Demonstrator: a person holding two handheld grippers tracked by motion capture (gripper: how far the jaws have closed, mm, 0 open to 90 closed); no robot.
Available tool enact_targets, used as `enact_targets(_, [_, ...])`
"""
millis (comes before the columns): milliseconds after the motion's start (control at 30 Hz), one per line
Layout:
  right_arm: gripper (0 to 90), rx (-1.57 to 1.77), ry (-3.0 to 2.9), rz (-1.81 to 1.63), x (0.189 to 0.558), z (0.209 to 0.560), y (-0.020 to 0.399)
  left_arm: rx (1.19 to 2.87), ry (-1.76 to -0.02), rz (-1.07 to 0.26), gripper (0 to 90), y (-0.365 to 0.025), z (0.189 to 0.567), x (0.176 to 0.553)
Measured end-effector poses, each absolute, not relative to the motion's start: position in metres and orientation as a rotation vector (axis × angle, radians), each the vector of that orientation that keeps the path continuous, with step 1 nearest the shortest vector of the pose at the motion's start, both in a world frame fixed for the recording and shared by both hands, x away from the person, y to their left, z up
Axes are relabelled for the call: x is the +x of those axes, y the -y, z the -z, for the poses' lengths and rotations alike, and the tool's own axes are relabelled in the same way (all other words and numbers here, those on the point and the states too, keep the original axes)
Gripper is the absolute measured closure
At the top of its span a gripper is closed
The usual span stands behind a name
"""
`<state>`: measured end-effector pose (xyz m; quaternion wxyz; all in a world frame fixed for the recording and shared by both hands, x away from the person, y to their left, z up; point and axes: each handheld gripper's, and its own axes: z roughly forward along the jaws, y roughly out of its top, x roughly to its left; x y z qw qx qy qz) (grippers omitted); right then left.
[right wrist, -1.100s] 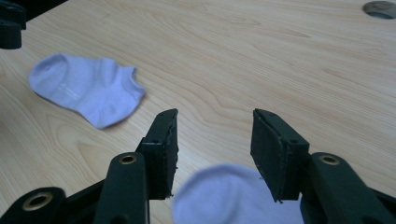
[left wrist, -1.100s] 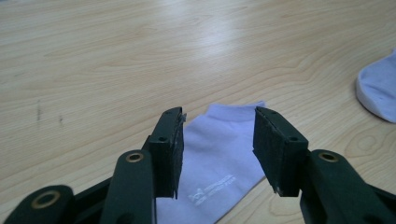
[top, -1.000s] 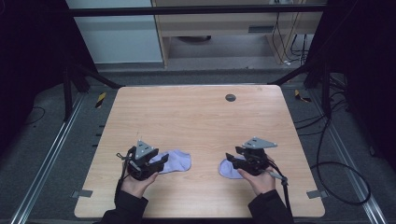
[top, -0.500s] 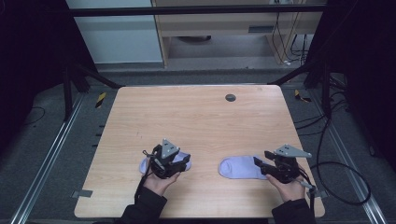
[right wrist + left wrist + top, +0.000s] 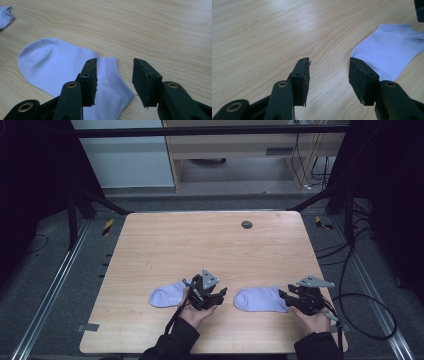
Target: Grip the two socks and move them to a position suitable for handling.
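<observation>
Landmark: we take the round dark grommet (image 5: 246, 224), set in the table (image 5: 165, 245) near its far edge, as our reference.

Left sock: we see a lilac sock (image 5: 168, 294) lying flat, toward us and to the left of the grommet, well apart from it. One end is hidden behind the left gripper.

Right sock: a second lilac sock (image 5: 261, 299) lies flat, toward us and slightly right of the grommet. Its cuff points away from the left sock. In the right gripper view (image 5: 62, 65) its ribbed cuff sits under the jaws.

Left gripper: our left gripper (image 5: 220, 295) sits toward us from the grommet, between the two socks. Its jaws stand apart over bare wood and hold nothing; the right sock's toe (image 5: 392, 52) lies just beside one jaw.

Right gripper: our right gripper (image 5: 284, 296) is at the right sock's cuff end, farther right than the grommet. Its jaws have just been closing, yet a clear gap remains. The cuff lies below and between them, and the pads do not press on it.

Edges: both socks lie much nearer the table's near edge than the grommet does. The right hand (image 5: 312, 317) sits close to the near right corner.

Open room: we see bare wood between the grommet and both socks, and out to the left and right edges.
</observation>
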<state>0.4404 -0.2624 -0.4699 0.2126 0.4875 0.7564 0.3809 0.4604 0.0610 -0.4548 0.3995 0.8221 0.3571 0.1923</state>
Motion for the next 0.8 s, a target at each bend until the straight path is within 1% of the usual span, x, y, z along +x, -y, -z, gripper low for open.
enact_targets(200, [59.6, 1.384, -2.114, -1.013, 0.446, 0.477, 0.266, 2.104, -0.88, -0.476, 53.0, -0.037, 0.465, 0.464])
enact_targets(367, [62.1, 1.397, -2.133, -0.991, 0.45, 0.481, 0.269, 2.121, -0.885, -0.455, 54.7, -0.025, 0.473, 0.467])
enact_targets(533, [63.8, 1.409, -2.161, -0.956, 0.455, 0.488, 0.269, 2.15, -0.895, -0.429, 59.5, -0.017, 0.482, 0.47])
enact_targets(567, [64.2, 1.398, -2.188, -0.947, 0.455, 0.491, 0.267, 2.159, -0.896, -0.433, 62.0, -0.016, 0.483, 0.47])
enact_targets(633, [64.3, 1.396, -2.192, -0.935, 0.455, 0.491, 0.266, 2.168, -0.897, -0.425, 62.4, -0.015, 0.486, 0.471])
enact_targets(767, [65.5, 1.398, -2.213, -0.906, 0.456, 0.493, 0.265, 2.191, -0.9, -0.411, 68.0, -0.012, 0.489, 0.473])
enact_targets(800, [67.2, 1.396, -2.224, -0.891, 0.456, 0.494, 0.265, 2.193, -0.905, -0.406, 69.4, -0.012, 0.49, 0.473])
